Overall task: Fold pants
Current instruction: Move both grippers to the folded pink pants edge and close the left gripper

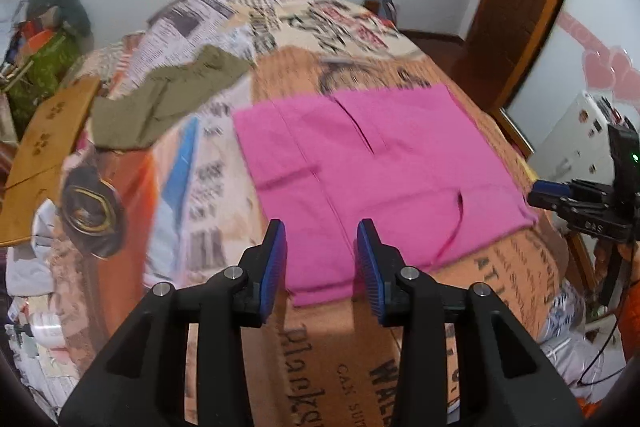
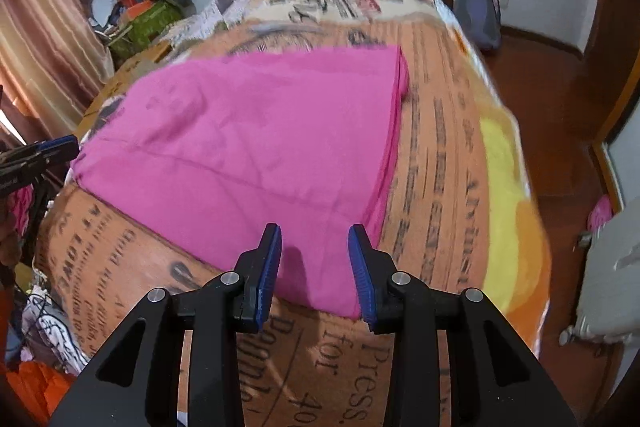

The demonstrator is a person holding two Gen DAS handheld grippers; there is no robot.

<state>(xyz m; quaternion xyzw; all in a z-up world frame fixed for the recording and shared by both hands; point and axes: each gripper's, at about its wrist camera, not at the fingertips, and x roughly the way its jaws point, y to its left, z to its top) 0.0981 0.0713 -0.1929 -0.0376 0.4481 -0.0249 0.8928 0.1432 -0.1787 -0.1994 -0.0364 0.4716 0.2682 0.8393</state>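
Left gripper and right gripper, each seen along its own fingers. We find both pairs of jaws standing moderately apart with nothing between the blue pads; neither holds cloth. Both tools pitch steeply downward and hover above the near hem of the pink pants, which lie folded into a flat, roughly square block on the newspaper-print bedspread, directly ahead of both. The block's longer side appears to run across the two views, from one hand toward the other. We judge neither hand clearly nearer: the left sits over the block's left near edge, the right over its right near corner. An olive garment lies well apart, beyond the left gripper.
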